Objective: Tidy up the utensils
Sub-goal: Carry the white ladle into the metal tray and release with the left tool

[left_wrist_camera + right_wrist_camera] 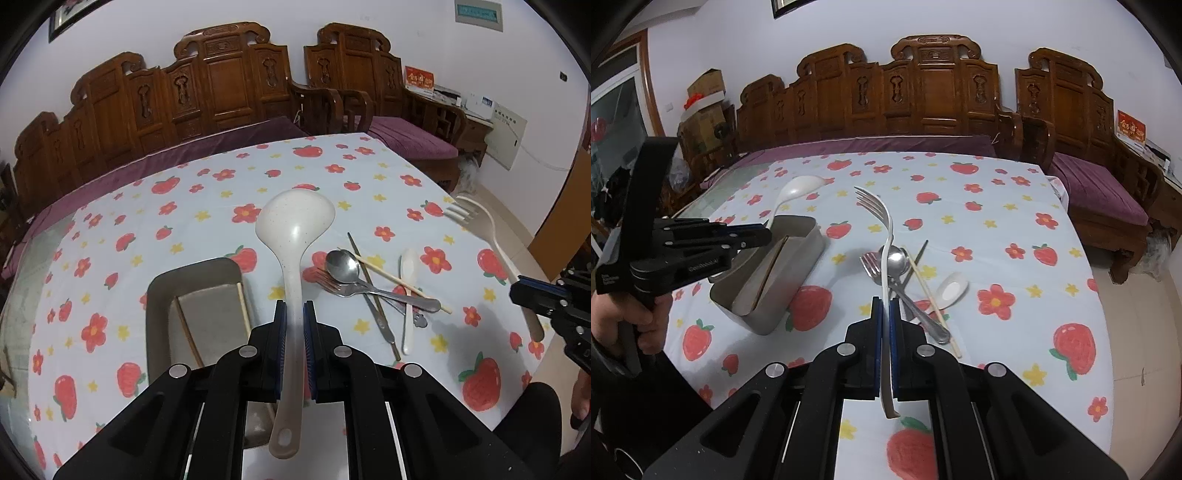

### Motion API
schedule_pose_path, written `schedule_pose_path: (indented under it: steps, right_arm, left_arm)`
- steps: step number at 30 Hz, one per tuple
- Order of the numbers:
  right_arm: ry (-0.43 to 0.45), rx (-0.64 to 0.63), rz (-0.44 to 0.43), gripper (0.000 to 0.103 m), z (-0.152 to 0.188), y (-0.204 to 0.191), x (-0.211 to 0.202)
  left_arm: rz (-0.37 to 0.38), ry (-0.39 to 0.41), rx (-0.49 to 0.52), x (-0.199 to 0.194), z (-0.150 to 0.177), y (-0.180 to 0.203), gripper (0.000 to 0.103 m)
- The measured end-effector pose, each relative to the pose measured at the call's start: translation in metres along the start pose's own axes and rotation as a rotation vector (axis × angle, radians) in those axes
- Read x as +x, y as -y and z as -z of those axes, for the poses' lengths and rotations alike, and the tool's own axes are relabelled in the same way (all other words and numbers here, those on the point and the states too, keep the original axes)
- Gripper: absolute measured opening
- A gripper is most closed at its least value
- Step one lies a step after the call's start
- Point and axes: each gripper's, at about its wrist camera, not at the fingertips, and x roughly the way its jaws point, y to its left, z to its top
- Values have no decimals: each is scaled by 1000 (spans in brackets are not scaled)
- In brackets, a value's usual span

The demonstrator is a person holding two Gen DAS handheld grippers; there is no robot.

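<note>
Aloft: ladle (293,236) left, white fork (884,236) right

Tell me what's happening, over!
Left gripper shut on ladle. Right gripper shut on white fork. Tray holds chopsticks. Spoon pile still on table.

carved wood sofa (923,92), strawberry tablecloth (1015,229), cardboard boxes (707,96)

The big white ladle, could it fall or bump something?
It might. The left gripper pinches the ladle mid-handle, so the heavy bowl could tip it down. It looks longer than the metal box, so it may stick out. The right gripper holds a white fork above the utensil pile.
</note>
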Motion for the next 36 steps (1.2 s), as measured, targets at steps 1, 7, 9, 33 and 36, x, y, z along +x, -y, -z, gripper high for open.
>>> schedule_pose_path:
  steps: [1, 7, 9, 33, 36]
  right_arm:
    - [-4, -2, -1, 5, -1, -3, 3]
    - [-27, -4, -9, 5, -6, -17, 24]
    - [-35, -4, -11, 5, -7, -21, 31]
    - [-106, -52, -72, 5, -29, -86, 98]
    - [-112, -53, -73, 5, -30, -90, 102]
  left_arm:
    - [3, 0, -2, 1, 1, -4, 8]
    - [-3, -5, -16, 10, 10, -30, 8]
    - [-6, -8, -28, 14, 14, -41, 8]
    - [11, -141, -128, 78, 45, -104, 8]
    - [12, -144, -128, 81, 44, -104, 9]
